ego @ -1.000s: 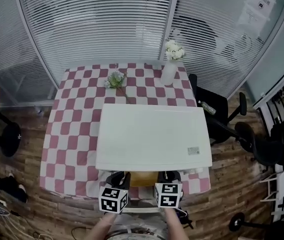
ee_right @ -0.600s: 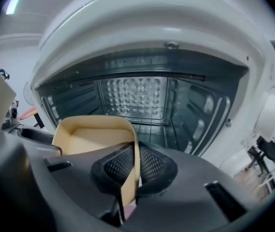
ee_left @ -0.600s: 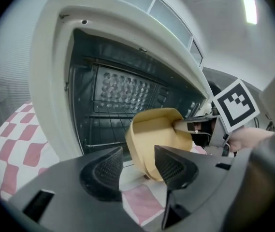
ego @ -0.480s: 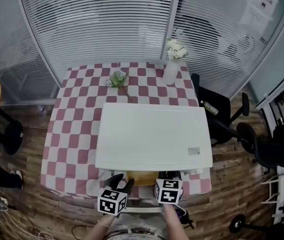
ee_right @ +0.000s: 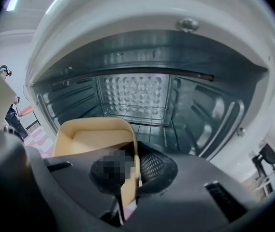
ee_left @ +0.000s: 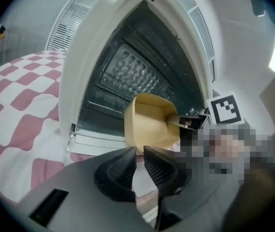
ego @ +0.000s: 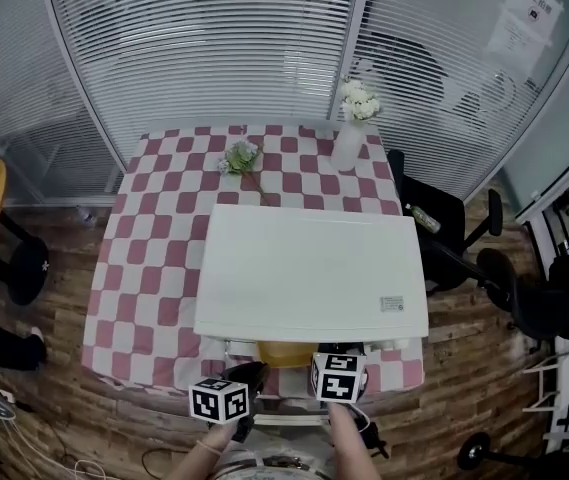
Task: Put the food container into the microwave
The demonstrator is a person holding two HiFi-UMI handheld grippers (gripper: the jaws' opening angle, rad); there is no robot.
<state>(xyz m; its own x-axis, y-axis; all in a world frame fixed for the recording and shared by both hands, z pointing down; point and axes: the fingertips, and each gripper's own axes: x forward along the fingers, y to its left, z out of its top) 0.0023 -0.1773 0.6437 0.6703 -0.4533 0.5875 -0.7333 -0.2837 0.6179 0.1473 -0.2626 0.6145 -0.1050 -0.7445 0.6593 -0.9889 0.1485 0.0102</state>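
A tan food container (ee_right: 96,139) hangs just in front of the microwave's open cavity (ee_right: 142,105), with my right gripper (ee_right: 130,170) shut on its near rim. The left gripper view shows the same container (ee_left: 149,122) held at the cavity mouth (ee_left: 127,79). My left gripper (ee_left: 139,166) hangs below and left of the container, jaws nearly together with nothing between them. In the head view the white microwave (ego: 309,273) fills the table's middle, the container (ego: 286,353) peeks out under its front edge, and both grippers, left (ego: 226,400) and right (ego: 338,376), are near the table's front edge.
A wire rack (ee_right: 137,117) lies inside the cavity. A checked cloth covers the table (ego: 144,258). A white vase of flowers (ego: 349,128) and a loose posy (ego: 239,158) stand behind the microwave. Office chairs (ego: 474,258) are on the right.
My left gripper has drawn back toward me and away from the microwave's front. The right gripper has stayed on the container at the opening.
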